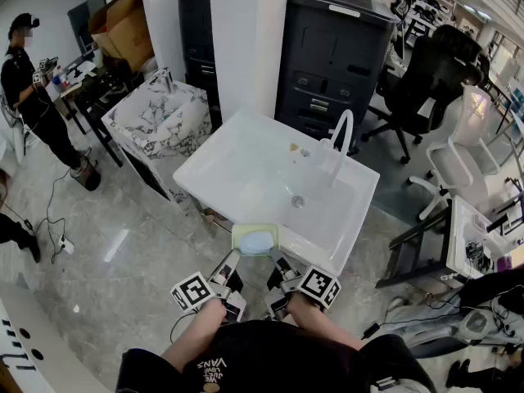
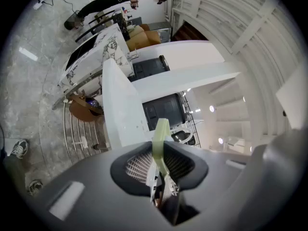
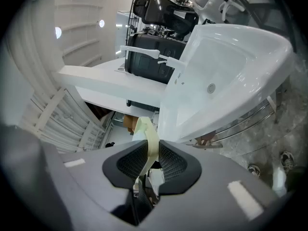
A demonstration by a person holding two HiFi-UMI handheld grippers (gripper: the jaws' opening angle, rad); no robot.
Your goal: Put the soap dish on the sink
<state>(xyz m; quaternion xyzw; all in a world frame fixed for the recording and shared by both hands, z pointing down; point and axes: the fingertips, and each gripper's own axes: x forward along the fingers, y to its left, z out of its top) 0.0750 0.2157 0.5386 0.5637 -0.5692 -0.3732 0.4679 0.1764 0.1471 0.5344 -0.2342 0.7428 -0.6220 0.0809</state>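
Note:
A pale green soap dish [image 1: 255,239] with a light blue soap in it hangs at the near rim of the white sink [image 1: 214,160]. My left gripper [image 1: 233,258] is shut on the dish's left edge and my right gripper [image 1: 275,259] on its right edge. In the left gripper view the dish's rim [image 2: 160,141] stands edge-on between the black pads. The right gripper view shows the same rim [image 3: 147,138] pinched between its pads, with the sink basin [image 3: 226,76] and drain ahead. A white faucet [image 1: 342,137] rises at the sink's far side.
A marble-patterned second sink [image 1: 155,117] stands to the left. A dark cabinet [image 1: 336,51] stands behind the white sink. Office chairs [image 1: 426,80] are at the right, and a small table [image 1: 475,240] too. A person [image 1: 33,97] in black stands at the far left. Cables lie on the floor.

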